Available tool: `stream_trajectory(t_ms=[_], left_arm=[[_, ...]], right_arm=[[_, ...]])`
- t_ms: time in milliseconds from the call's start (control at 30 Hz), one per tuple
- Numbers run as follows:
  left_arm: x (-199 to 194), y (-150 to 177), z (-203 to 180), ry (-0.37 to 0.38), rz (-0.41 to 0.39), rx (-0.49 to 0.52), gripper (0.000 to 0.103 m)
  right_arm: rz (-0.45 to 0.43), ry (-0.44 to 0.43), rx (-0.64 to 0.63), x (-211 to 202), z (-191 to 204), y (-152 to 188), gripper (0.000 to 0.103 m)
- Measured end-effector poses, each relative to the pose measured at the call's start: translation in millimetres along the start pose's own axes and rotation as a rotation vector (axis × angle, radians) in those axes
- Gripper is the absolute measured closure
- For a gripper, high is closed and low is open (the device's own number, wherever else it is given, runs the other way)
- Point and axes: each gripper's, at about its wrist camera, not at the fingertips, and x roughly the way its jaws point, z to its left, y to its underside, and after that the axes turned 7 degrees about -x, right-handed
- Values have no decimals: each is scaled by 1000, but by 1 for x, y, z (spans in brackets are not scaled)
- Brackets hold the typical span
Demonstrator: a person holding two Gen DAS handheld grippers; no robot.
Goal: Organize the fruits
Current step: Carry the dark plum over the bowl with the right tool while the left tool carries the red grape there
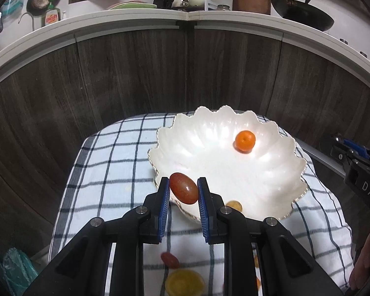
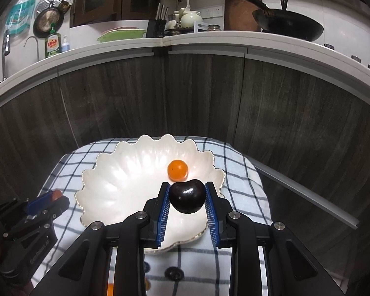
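1. The white scalloped bowl (image 1: 224, 172) sits on a checked cloth (image 1: 106, 172) and holds a small orange (image 1: 245, 140).
2. The left gripper (image 1: 183, 192) has its fingers clenched on a red oval tomato (image 1: 184, 188) above the bowl's near rim.
3. The right gripper (image 2: 187, 197) has its fingers clenched on a dark cherry (image 2: 188, 196) over the bowl.
4. More fruit lies blurred on the cloth below.

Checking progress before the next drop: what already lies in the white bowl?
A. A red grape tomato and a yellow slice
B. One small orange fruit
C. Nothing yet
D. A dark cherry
B: only the orange fruit rests in the bowl; the cherry is held in the right gripper and the red fruit in the left gripper.
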Motion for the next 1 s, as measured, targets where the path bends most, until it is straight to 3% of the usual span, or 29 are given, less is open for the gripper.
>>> stream_trajectory(t_ms=[1000], left_arm=[[90,-16,18,13,150,-35,79]], right_arm=[[153,-27,-8,92,13,-11,74]])
